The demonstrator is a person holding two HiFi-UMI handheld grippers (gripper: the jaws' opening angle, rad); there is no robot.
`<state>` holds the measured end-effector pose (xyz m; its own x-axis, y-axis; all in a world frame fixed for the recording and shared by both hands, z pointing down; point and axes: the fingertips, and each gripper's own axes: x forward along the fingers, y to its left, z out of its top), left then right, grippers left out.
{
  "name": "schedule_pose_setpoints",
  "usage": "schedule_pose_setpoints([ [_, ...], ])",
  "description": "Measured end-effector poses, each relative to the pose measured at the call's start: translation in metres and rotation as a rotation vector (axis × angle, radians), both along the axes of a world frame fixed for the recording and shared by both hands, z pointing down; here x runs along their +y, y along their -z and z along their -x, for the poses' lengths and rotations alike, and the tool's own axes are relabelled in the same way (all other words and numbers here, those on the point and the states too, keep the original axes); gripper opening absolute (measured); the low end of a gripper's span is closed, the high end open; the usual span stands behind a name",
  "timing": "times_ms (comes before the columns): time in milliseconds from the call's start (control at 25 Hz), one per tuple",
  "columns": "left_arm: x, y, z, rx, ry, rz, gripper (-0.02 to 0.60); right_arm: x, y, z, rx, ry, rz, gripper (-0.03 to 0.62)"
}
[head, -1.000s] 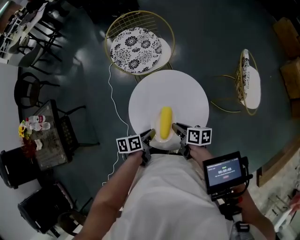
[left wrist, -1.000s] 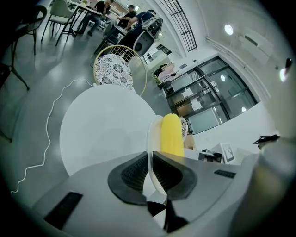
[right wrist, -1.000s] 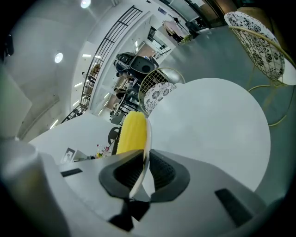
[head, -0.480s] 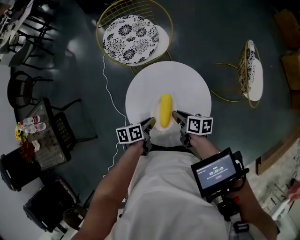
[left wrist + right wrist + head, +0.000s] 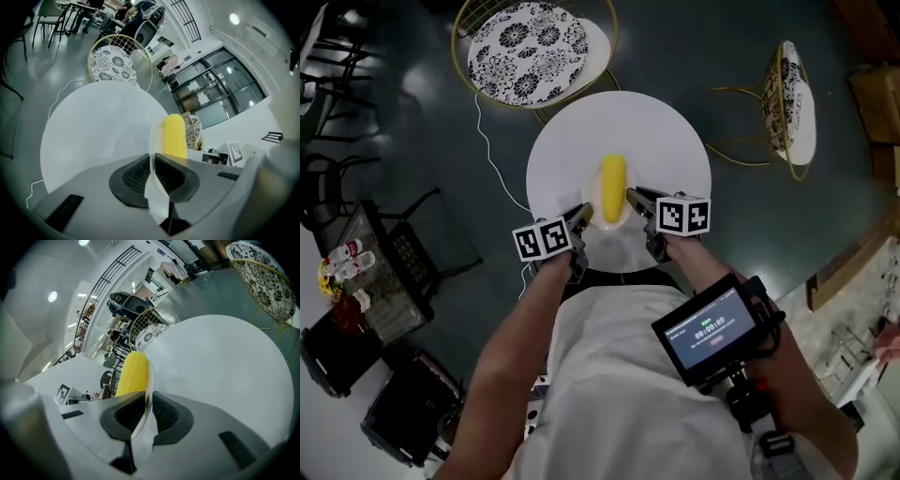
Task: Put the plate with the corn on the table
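Plate with corn at white table, rim clamped by left gripper and right gripper

A round white table stands on dark floor.

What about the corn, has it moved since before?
Yes. The corn on its plate has gone farther in over the white table, toward its middle.
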<state>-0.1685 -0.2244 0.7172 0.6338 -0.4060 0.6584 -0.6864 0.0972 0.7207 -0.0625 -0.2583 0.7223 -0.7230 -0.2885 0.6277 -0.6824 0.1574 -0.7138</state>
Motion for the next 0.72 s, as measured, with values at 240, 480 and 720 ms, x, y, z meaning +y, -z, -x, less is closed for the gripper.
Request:
schedule_pose_setpoints([
  [240, -0.018, -0.010, 0.001, -0.032, -0.017, 0.009, 0.035, -0.018, -0.011, 0.000, 0.023, -0.004, -0.009, 0.043],
  [480, -0.036, -0.025, 0.009, -0.083, -0.038, 0.016, 0.037, -0.037, -0.024, 0.010, 0.048, 0.001, -0.019, 0.043],
  [720, -0.046, -0.025, 0.005, -0.132, -0.065, 0.022, 0.037, -0.048, -0.020, 0.010, 0.052, -0.004, -0.027, 0.043],
])
